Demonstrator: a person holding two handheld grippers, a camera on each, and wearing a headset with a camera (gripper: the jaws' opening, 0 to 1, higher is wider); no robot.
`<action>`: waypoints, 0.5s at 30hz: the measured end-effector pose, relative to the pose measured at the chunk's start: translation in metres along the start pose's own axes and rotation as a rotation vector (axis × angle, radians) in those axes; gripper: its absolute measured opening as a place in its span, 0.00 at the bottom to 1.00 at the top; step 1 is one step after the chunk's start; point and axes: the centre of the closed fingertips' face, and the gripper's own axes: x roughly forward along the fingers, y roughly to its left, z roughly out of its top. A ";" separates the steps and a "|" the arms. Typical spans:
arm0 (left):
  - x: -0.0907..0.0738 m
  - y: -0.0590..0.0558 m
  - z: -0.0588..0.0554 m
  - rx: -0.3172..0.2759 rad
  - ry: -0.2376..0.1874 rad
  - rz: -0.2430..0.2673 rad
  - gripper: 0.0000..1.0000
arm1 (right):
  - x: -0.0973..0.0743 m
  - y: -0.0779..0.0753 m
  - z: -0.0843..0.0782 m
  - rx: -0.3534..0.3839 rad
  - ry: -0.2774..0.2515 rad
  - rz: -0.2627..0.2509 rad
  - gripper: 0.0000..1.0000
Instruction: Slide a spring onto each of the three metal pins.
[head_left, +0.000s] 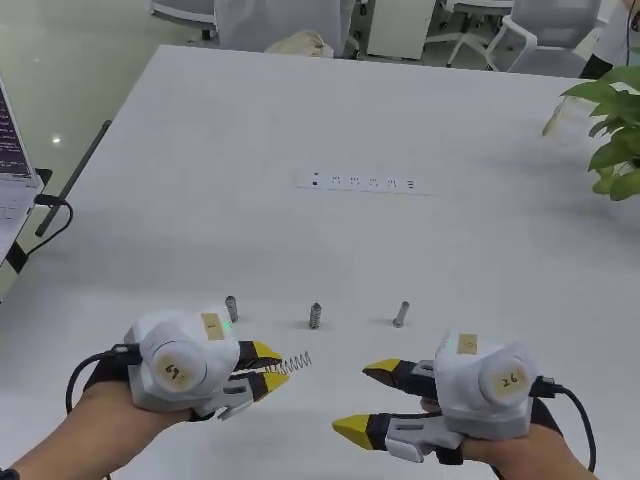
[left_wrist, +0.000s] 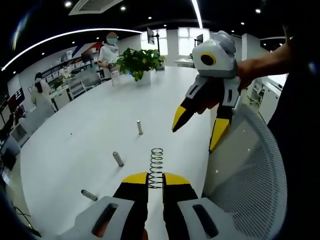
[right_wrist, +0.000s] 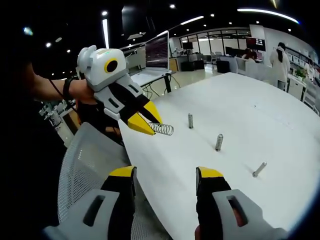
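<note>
Three pins make up the set: the left pin (head_left: 231, 308), the middle pin (head_left: 315, 316) and the right pin (head_left: 401, 314), in a row close to the near edge of the table (head_left: 420, 120).

Head view: the left and middle pins look ribbed, as if already sleeved. The right pin looks smooth and leans. The left tongs (head_left: 268, 366) are pinching a spring (head_left: 293, 363) at the table's near edge, short of the row. The right tongs (head_left: 356, 400) are spread and hold nothing.

Left gripper view: the spring juts straight out from the pressed tips. Each coil is distinct here, whereas the head view blurs them.

Right gripper view: coils show on two pins and the third is plain — clearer than from the head.

Judgement: two pins are done and one remains — the held spring belongs on the right pin.
</note>
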 end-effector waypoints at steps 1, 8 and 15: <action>0.000 -0.002 0.002 0.008 -0.002 -0.005 0.02 | 0.000 0.001 0.001 -0.006 0.002 0.005 0.45; 0.004 -0.016 0.012 0.055 -0.006 -0.041 0.02 | 0.000 0.001 0.009 -0.003 -0.021 0.026 0.41; 0.009 -0.033 0.018 0.096 -0.007 -0.082 0.02 | -0.001 0.006 0.011 -0.005 -0.032 0.056 0.35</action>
